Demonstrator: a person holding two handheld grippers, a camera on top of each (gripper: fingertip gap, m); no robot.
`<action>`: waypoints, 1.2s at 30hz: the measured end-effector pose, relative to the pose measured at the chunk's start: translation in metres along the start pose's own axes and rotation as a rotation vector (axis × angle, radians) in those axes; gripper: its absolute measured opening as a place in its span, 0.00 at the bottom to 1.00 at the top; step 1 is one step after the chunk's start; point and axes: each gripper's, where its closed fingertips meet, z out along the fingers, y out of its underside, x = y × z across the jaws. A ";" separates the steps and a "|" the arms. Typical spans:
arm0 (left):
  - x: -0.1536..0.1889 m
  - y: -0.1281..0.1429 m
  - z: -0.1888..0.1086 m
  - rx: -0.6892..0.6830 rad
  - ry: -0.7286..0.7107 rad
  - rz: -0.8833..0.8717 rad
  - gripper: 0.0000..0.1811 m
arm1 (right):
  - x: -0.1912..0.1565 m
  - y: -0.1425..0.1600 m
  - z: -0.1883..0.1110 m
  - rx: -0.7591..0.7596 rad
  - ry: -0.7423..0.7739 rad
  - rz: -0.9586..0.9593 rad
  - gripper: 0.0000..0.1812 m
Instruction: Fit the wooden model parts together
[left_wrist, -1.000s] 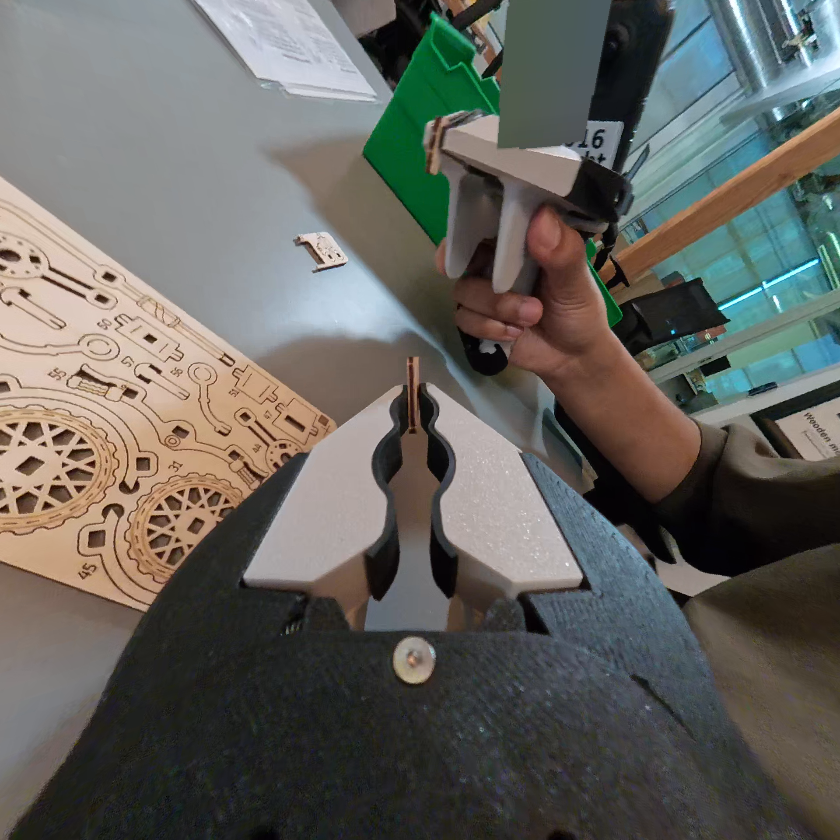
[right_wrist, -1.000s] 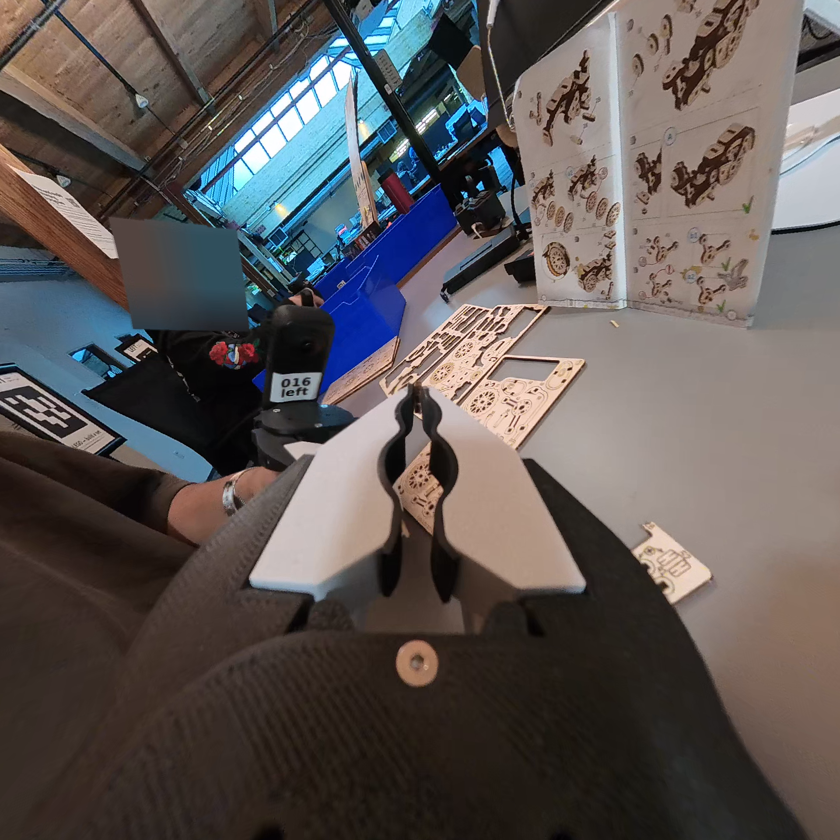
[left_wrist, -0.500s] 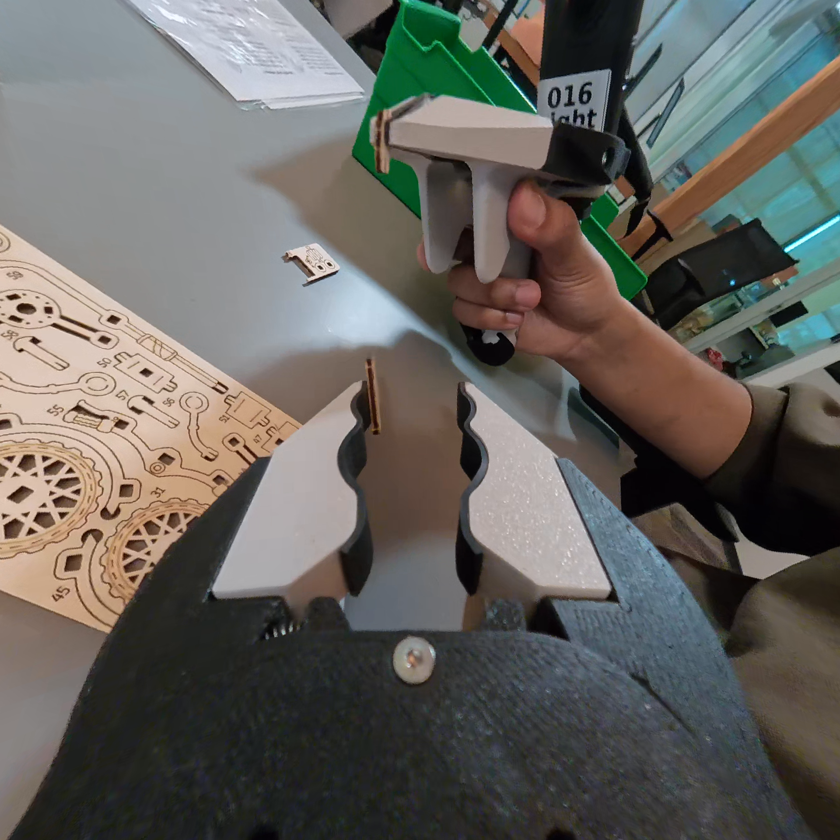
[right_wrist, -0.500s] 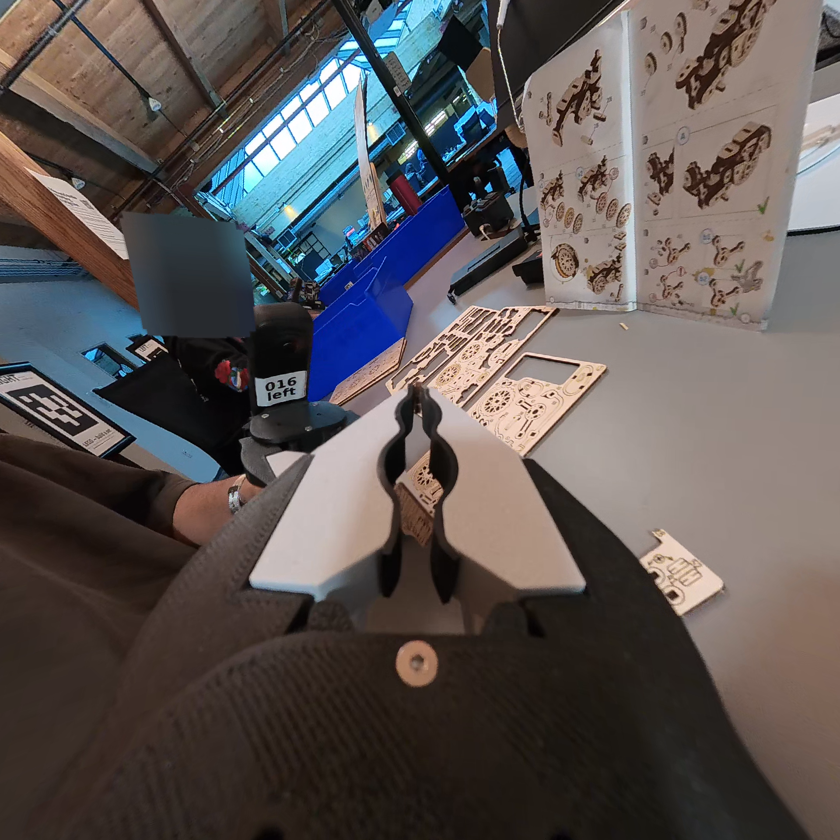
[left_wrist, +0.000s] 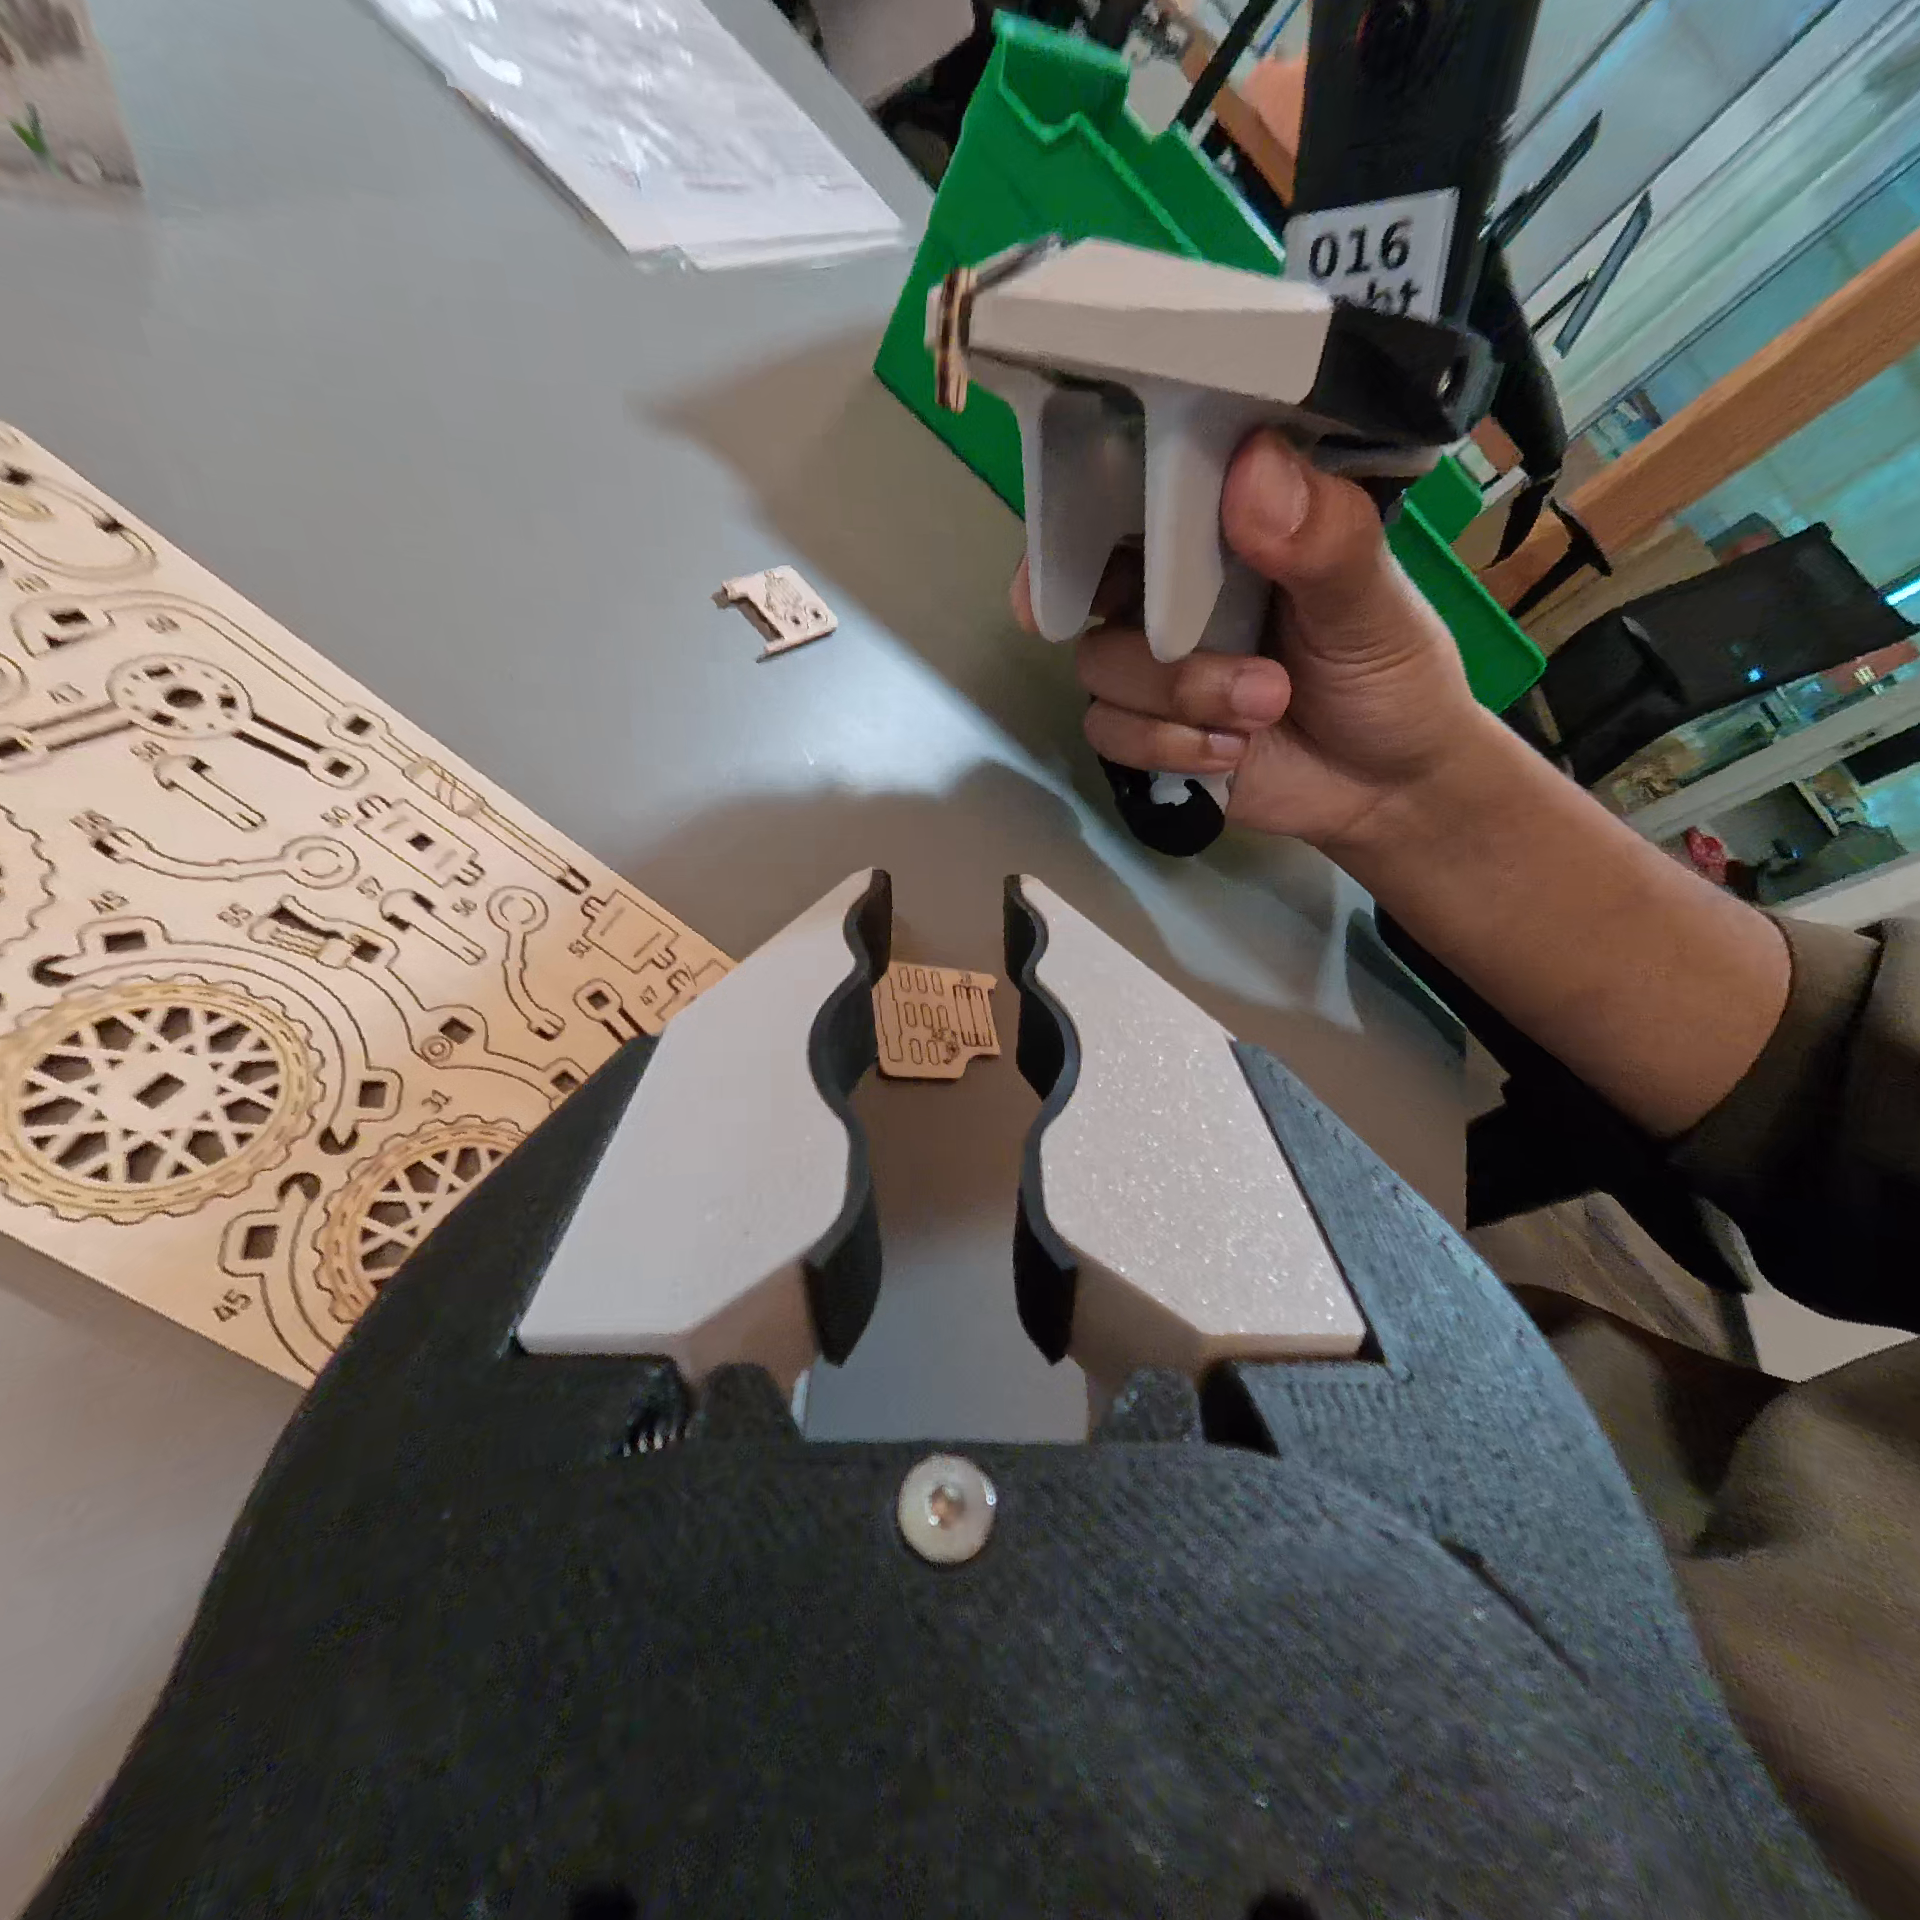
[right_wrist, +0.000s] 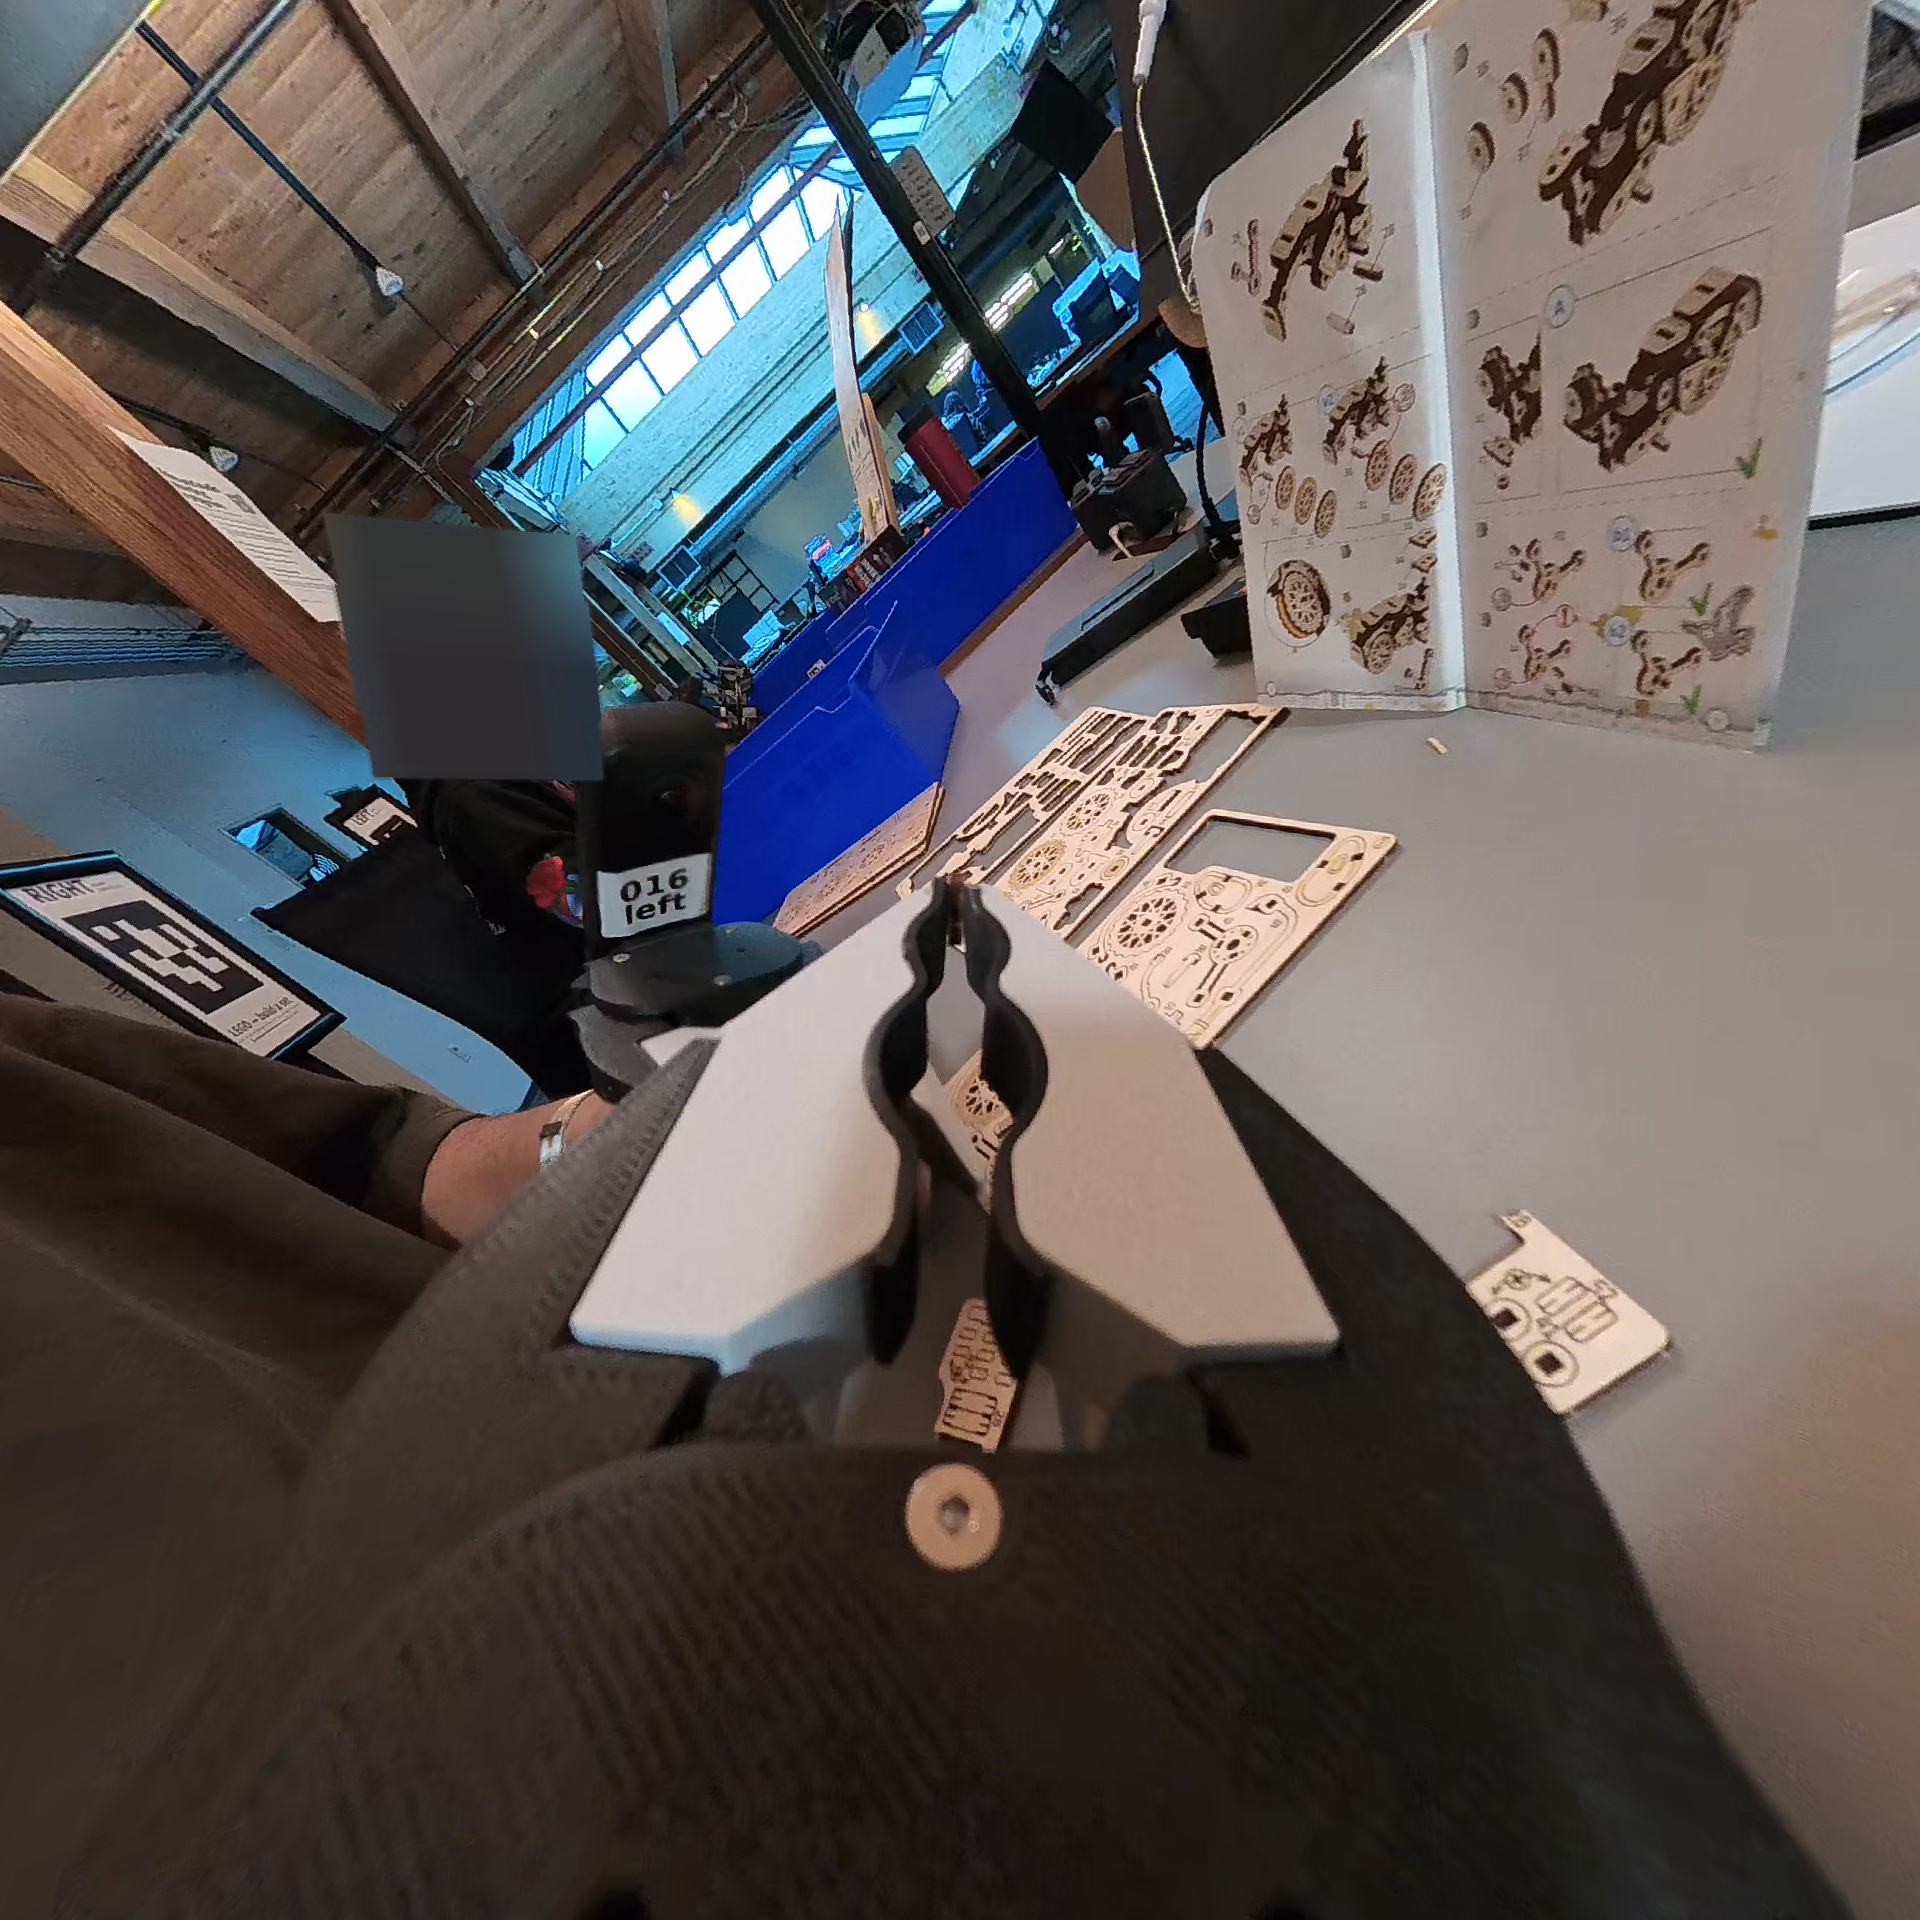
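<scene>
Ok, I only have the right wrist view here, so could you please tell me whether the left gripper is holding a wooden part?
Observer: No, the left gripper is open, with nothing between its jaws.
Operator: Is there a part near it?
Observer: Yes, a small slotted part lies flat on the grey table, showing through the gap between its fingers.
Operator: And how does my own piece sit?
Observer: The right gripper pinches a thin wooden piece at its very tips, raised above the table.
</scene>
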 end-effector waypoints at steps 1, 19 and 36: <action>0.000 -0.005 -0.003 0.030 0.004 0.013 0.11 | 0.000 0.000 0.000 0.000 -0.001 0.000 0.00; 0.003 -0.045 -0.029 0.293 -0.055 0.218 0.11 | -0.031 0.020 0.020 -0.043 -0.195 0.125 0.00; 0.007 -0.055 -0.039 0.366 -0.043 0.240 0.07 | -0.033 0.027 0.024 -0.078 -0.197 0.118 0.00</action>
